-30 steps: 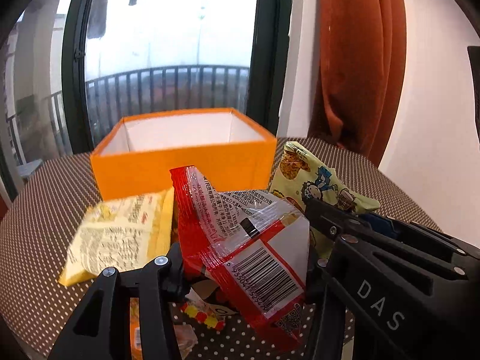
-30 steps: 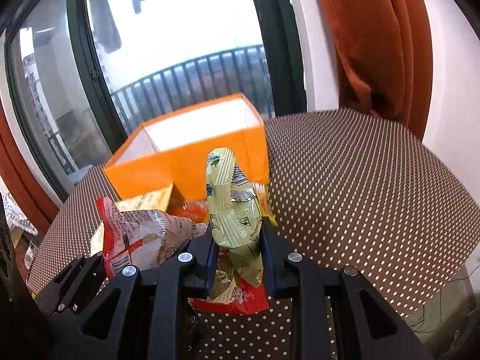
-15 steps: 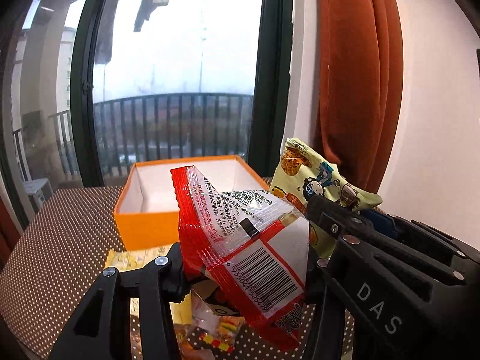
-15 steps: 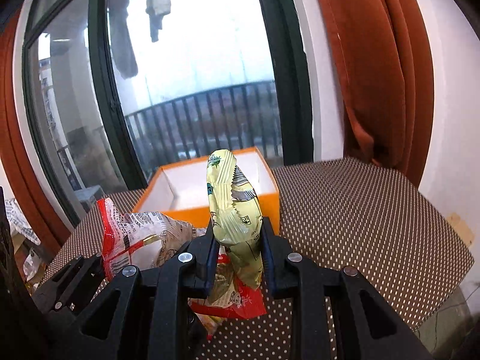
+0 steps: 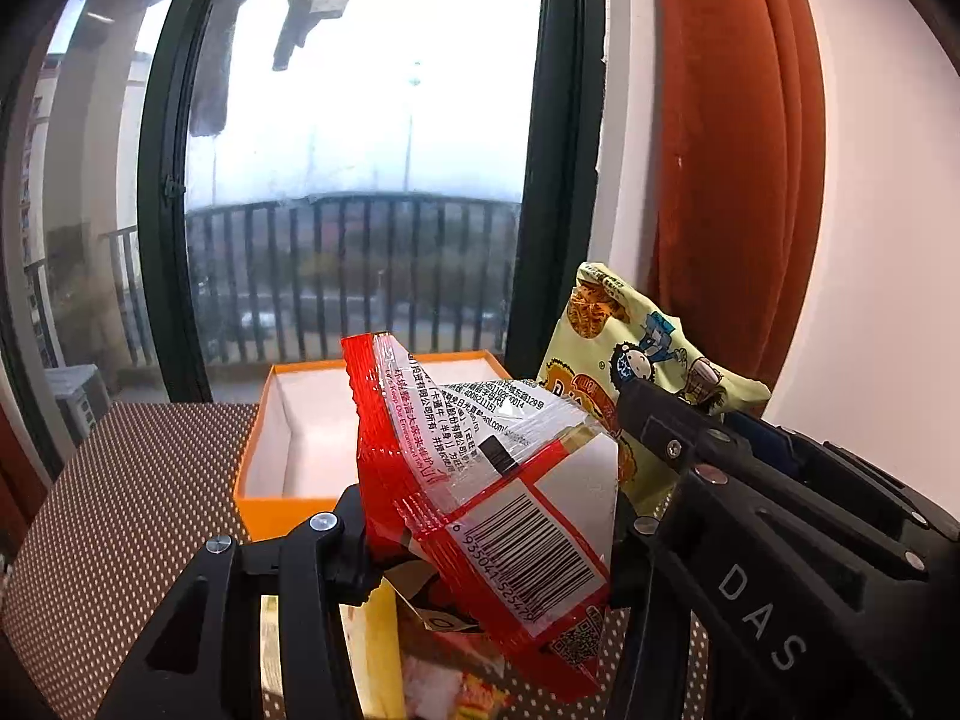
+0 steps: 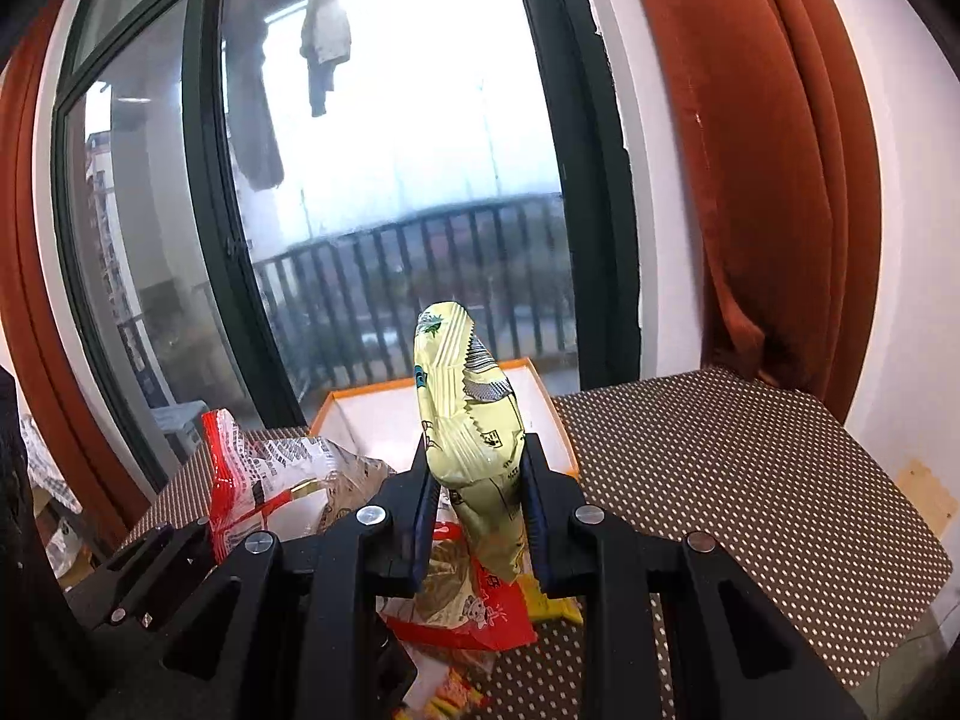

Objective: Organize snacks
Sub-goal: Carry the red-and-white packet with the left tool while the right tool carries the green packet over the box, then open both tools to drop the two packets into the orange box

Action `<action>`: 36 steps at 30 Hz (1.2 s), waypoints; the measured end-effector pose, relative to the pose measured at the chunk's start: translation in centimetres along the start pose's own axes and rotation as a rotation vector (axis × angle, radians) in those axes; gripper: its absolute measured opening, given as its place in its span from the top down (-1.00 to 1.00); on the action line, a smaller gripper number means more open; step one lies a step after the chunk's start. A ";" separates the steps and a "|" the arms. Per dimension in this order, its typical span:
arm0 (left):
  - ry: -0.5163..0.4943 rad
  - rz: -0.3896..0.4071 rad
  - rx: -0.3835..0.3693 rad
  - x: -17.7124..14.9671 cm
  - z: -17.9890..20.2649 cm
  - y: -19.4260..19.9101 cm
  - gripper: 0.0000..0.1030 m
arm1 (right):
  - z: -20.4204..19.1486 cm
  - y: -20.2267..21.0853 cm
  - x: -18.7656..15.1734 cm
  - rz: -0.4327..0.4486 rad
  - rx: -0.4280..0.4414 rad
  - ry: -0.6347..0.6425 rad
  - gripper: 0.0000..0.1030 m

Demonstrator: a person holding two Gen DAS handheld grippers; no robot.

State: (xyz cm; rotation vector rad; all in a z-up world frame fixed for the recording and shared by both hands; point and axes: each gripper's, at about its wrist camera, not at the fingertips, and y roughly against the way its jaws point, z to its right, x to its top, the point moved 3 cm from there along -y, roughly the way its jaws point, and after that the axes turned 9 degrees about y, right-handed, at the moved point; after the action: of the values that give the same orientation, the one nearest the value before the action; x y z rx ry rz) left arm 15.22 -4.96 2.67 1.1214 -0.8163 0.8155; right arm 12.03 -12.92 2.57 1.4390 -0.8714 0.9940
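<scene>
Here both grippers point slightly downward above the dotted table (image 6: 750,480): left gripper (image 5: 486,540) clamps a red packet (image 5: 480,480), right gripper (image 6: 477,516) pinches a yellow packet (image 6: 468,420); the orange box (image 5: 282,510) ahead looks empty.

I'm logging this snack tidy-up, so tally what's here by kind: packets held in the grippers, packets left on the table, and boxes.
Held packets: 2, the red packet and the pale yellow packet
Packets on the table: at least 2, a red one and a yellow one
Orange box: 1
Total: at least 5

One orange box (image 5: 282,510), two held packets (image 5: 498,510)
</scene>
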 end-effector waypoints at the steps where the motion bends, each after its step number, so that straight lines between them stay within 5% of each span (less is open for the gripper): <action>1: -0.002 0.004 0.003 0.6 -0.1 -0.4 -0.02 | 0.0 -0.4 0.3 0.003 0.002 -0.002 0.44; 15: -0.015 0.005 0.053 6.4 -3.5 -7.1 -0.02 | -1.0 -9.2 5.4 0.012 0.058 -0.027 0.44; 29: 0.052 -0.174 0.152 5.2 -10.8 -18.0 -0.05 | -3.3 -22.2 2.7 -0.189 0.115 -0.045 0.44; 36: 0.077 -0.244 0.211 3.4 -14.1 -20.8 -0.53 | -4.9 -26.0 0.4 -0.263 0.145 -0.032 0.45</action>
State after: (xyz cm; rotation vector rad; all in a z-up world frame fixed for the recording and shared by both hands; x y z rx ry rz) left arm 36.94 4.33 -6.47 1.3383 -0.5254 0.7459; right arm 35.71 -5.45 -6.59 1.6484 -0.6229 0.8505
